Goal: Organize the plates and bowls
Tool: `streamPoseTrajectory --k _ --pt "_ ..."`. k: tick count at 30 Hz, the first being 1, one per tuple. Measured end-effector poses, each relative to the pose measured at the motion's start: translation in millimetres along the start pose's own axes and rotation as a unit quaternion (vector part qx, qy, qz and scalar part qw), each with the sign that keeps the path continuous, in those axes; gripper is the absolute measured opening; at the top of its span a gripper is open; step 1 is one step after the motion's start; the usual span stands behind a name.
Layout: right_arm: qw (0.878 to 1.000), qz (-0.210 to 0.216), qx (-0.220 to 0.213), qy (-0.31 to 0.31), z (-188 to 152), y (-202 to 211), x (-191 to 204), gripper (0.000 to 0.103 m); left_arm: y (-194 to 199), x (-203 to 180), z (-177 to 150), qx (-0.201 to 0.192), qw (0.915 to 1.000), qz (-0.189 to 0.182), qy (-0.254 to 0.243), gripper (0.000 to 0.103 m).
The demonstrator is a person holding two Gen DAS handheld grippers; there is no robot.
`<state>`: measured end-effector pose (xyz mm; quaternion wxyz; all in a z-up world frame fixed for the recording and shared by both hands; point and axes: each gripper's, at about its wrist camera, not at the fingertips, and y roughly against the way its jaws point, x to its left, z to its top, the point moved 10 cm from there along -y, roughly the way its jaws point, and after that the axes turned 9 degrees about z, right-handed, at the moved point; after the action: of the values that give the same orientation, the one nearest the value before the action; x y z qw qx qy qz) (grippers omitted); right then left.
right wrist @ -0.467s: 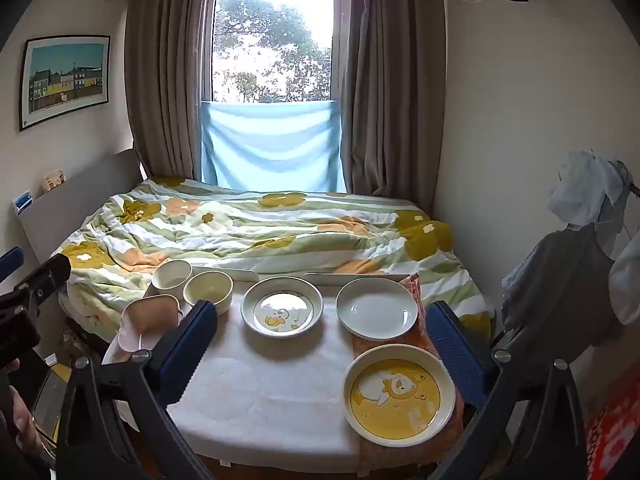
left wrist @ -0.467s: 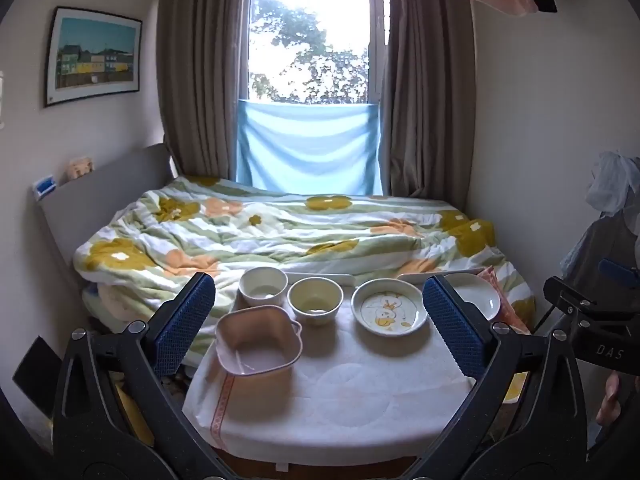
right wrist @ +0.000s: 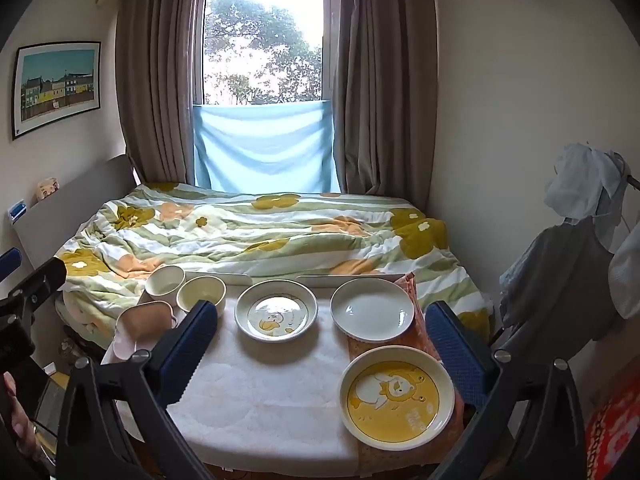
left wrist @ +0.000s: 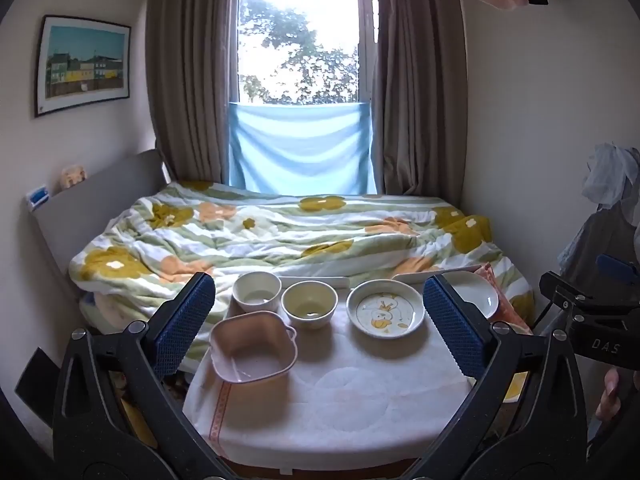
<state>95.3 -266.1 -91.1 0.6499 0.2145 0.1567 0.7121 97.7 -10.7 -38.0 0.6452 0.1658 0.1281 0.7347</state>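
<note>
— Fingers first: how do they stand?
— Both pairs are spread wide with nothing between the blue pads. The left gripper (left wrist: 319, 308) hangs above the near edge of the table (left wrist: 340, 408), touching no dish. The right gripper (right wrist: 320, 334) is just as wide and also empty.
— Any writing?
— Only "DAS" in pale letters on the black body of the right gripper, seen at the right edge of the left view. The print on the yellow plate is too small to read.
— Where are the dishes?
— In the left view, a white bowl (left wrist: 256, 291) and a cream bowl (left wrist: 309, 304) sit side by side at the far edge, a pink square bowl (left wrist: 253, 352) just in front of them. To their right lies a duck plate (left wrist: 385, 314), then a plain white plate (left wrist: 476, 294), partly hidden by the finger.
— Does the right view add anything?
— Yes: the yellow bear plate (right wrist: 397, 397) at the near right corner, on an orange cloth (right wrist: 416, 336), with the white plate whole behind it. A hand (right wrist: 18, 420) shows at the left edge. The left view gives the pink bowl in full.
</note>
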Motion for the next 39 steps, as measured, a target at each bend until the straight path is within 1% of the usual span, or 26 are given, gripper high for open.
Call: streamPoseTrajectory --k 10,19,39 --pt "1.0 -0.015 -0.003 0.002 0.7 -2.1 -6.7 0.103 -5.6 -5.9 0.6 0.001 1.0 -0.005 -0.006 0.103" --pt "1.0 -0.015 -0.004 0.003 3.1 -4.5 -12.2 0.103 -7.1 -4.8 1.7 0.001 1.0 -0.005 -0.007 0.103" --pt "1.0 -0.014 -0.002 0.005 3.7 -7.0 -11.1 0.103 -5.6 -2.8 -4.5 0.003 1.0 0.0 -0.009 0.103"
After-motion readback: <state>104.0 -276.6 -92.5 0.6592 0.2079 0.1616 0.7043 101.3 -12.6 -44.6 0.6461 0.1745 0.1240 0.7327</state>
